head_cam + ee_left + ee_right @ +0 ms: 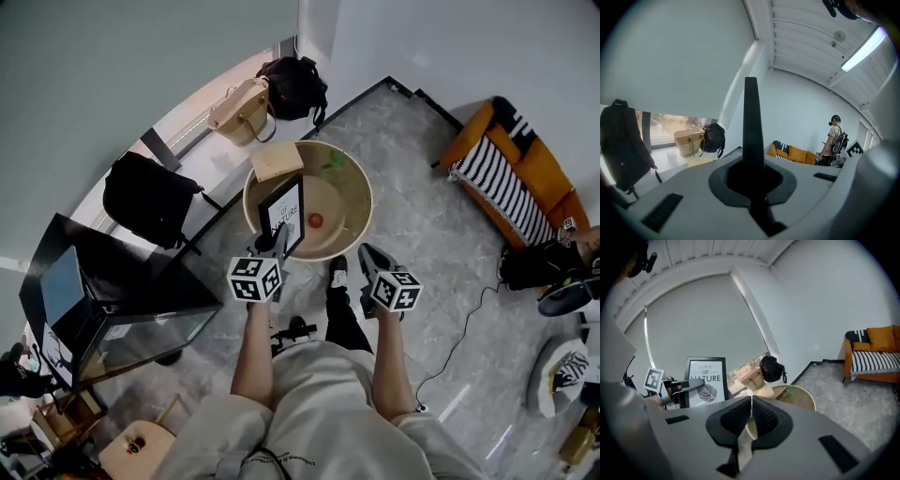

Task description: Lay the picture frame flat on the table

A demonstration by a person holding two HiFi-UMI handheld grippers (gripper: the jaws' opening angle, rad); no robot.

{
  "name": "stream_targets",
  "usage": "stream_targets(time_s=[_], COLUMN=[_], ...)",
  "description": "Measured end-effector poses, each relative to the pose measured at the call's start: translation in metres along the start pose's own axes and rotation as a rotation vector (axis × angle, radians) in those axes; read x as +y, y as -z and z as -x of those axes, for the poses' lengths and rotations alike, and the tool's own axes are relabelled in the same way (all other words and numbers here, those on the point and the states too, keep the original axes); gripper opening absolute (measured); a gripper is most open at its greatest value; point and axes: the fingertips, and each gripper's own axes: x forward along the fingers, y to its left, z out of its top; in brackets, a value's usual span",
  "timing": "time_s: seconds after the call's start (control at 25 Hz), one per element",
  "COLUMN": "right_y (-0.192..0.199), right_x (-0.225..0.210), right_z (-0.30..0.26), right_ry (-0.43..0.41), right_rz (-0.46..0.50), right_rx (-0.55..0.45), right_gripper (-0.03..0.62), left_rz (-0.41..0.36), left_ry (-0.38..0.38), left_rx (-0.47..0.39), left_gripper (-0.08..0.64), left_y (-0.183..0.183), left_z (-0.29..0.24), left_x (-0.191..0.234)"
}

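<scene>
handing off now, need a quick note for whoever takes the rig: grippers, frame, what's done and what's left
Left gripper: shut on the picture frame, clamping its edge.
Right gripper: shut, empty, near the round table.
Frame: upright at the table's near side, print facing the person.
Done: frame gripped.
Left: tip it down flat on the table, then release.

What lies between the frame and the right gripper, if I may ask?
A small red object on the table, seen in the head view.
</scene>
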Motion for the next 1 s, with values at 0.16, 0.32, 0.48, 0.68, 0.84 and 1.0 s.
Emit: stream_targets(time_s=[0.16,0.32,0.48,0.68,0.84,1.0], right_y=[-0.018,-0.034,-0.054,-0.092,-0.122,-0.138], right_x=[-0.002,-0.002,-0.008,-0.027,-0.060,-0.106], right_z=[-0.030,-0.068,-0.110,-0.156,-0.192,-0.231], right_ry=[-0.027,-0.082,-0.139,-0.200,-0.225,-0.203], right_rz=[-0.018,-0.029,-0.020,-0.001,-0.002,-0.083], right_rx=[-0.010,-0.001,0.027,0.045,0.075,0.092], right_gripper=[0.035,0.035,0.035,0.035,0.035,0.035], left_rz=[0.021,0.018,0.046,0.100,0.098,0.124], left_ry=[-0.034,-0.069,-0.125,-0.170,-0.232,-0.282], left_rx=[-0.006,0.002,0.007,-0.003,0.044,0.135], left_gripper=[0.028,0.028,0.028,0.028,0.028,0.028], left_y=[-0.010,-0.019,-0.028,-0.043,-0.044,-0.019], left_z=[-0.007,-0.025,-0.051,-0.096,-0.138,-0.173], left_x=[0.014,0.028,0.049,0.066,0.079,0.102])
